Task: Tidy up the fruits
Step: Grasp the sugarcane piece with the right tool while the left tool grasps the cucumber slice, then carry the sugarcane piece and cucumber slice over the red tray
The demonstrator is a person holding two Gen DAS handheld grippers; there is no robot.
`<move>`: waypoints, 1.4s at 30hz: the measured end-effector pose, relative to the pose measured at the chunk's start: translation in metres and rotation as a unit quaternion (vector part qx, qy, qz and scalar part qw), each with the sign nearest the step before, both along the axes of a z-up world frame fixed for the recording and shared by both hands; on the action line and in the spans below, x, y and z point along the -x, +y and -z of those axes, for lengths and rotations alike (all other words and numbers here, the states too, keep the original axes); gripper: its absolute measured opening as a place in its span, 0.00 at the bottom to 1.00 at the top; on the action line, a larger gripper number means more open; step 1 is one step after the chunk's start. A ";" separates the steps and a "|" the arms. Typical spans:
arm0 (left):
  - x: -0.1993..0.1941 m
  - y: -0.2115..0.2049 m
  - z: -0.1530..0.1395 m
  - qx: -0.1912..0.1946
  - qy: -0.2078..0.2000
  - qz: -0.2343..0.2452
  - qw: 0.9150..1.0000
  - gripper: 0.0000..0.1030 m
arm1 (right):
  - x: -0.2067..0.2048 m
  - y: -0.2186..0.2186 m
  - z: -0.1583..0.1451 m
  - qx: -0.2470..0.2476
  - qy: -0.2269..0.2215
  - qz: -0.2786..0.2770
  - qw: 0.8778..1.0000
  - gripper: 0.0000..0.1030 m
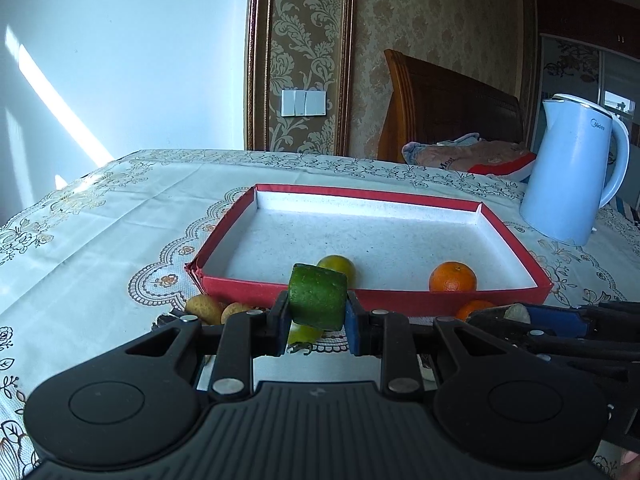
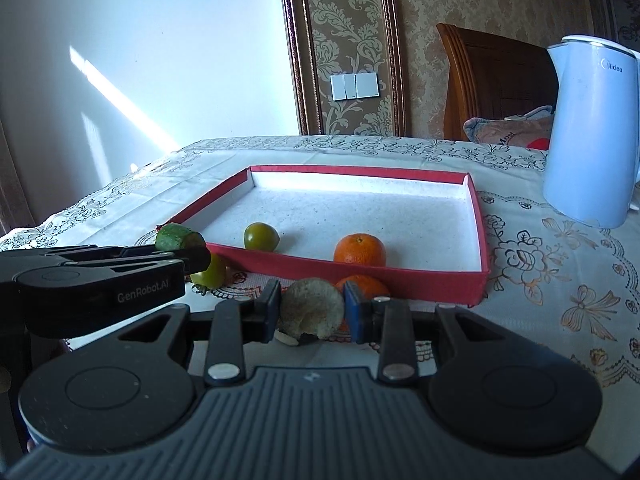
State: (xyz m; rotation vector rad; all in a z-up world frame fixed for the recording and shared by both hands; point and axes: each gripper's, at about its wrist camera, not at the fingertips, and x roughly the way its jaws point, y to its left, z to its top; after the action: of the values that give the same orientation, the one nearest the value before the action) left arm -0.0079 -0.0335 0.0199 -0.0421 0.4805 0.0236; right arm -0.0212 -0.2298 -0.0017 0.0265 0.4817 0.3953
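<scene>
Left wrist view: the left gripper (image 1: 317, 312) is clenched on a green cut piece of fruit (image 1: 318, 297), which is pinched squarely between the black finger and the blue pad (image 1: 353, 322). Just beyond the fingertips, the near wall of a red box (image 1: 400, 300) is seen, with a greenish round fruit (image 1: 339, 266) lying inside directly past the held piece, and an orange (image 1: 453, 277) inside off to the right of the fingers. Below the held piece, a green fruit with a stem (image 1: 304, 333) rests on the tablecloth (image 1: 100, 232). Two brownish fruits (image 1: 218, 309) are seen left of the fingers, outside the box. A second orange (image 1: 474, 307) lies outside the box to the right, beside the right gripper (image 1: 520, 314). A white kettle (image 1: 572, 172) stands far right.

Right wrist view: the right gripper (image 2: 311, 312) is closed around a pale, brownish round piece (image 2: 312, 312), gripped between both fingers. The second orange (image 2: 366, 284) is seen right behind the blue pad (image 2: 354, 312), against the box's (image 2: 400, 276) outer wall. Inside the box, ahead of the fingers, the orange (image 2: 360, 249) and the greenish round fruit (image 2: 261, 237) are lying apart. To the left, the left gripper (image 2: 188, 254) is seen holding its green cut piece (image 2: 178, 237), above another green fruit (image 2: 210, 274) on the cloth.
</scene>
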 end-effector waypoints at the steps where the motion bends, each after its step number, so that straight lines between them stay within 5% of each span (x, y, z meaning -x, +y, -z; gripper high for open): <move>1: -0.004 0.000 -0.003 -0.002 -0.003 -0.001 1.000 0.26 | -0.002 0.000 -0.001 0.001 -0.002 0.001 1.000 0.31; 16: -0.058 0.004 -0.014 0.006 -0.003 -0.002 1.000 0.26 | -0.045 -0.020 -0.024 0.005 -0.020 0.036 0.999 0.31; 32: -0.104 0.036 0.007 -0.006 0.031 -0.039 0.999 0.26 | -0.081 -0.044 -0.005 -0.011 0.005 0.057 0.998 0.31; 42: -0.120 0.037 0.020 -0.003 0.056 -0.023 0.998 0.26 | -0.098 -0.039 0.007 -0.010 0.023 0.060 0.998 0.31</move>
State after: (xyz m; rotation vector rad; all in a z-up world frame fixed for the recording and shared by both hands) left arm 0.1120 0.0032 -0.0005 -0.0464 0.5910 0.0736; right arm 0.0768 -0.2687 -0.0090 0.0843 0.5182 0.2822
